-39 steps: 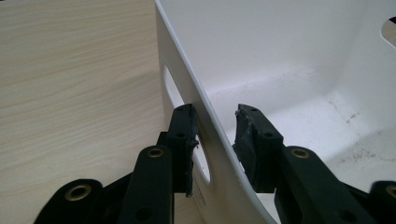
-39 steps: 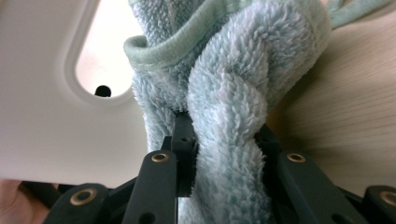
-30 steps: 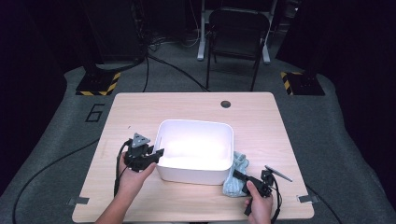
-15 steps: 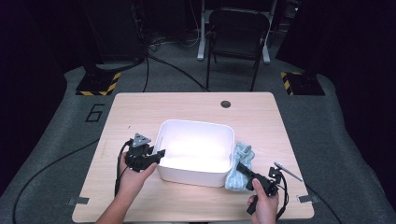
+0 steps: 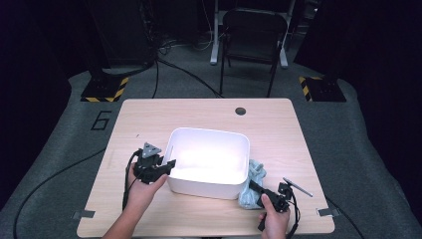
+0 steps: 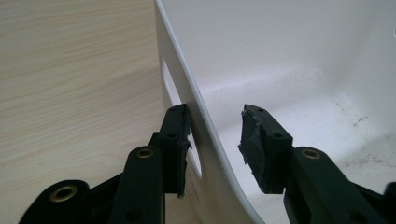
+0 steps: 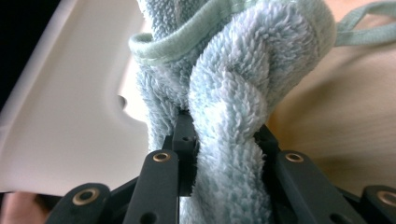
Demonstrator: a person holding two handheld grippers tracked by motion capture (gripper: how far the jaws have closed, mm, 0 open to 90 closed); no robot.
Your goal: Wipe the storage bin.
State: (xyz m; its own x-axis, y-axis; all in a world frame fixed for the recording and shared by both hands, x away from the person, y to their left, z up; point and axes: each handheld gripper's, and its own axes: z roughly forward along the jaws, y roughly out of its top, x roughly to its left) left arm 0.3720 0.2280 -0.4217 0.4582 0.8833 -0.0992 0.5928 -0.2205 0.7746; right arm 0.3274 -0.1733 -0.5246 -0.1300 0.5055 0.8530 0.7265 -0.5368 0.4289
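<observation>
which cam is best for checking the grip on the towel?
Right gripper view: the light blue towel bunches between the right gripper fingers, pinched tight. The high view shows it small beside the white bin. The left gripper view looks into the bin.

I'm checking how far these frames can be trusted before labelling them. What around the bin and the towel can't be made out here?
- Light blue towel: in the right gripper view the right gripper covers its lower part and the frame cuts its top; its full shape is unclear.
- White bin: in the left gripper view the left gripper straddles the wall; whether both pads press is unclear.
- Thin dark item on the table, high view: too small to identify.
</observation>
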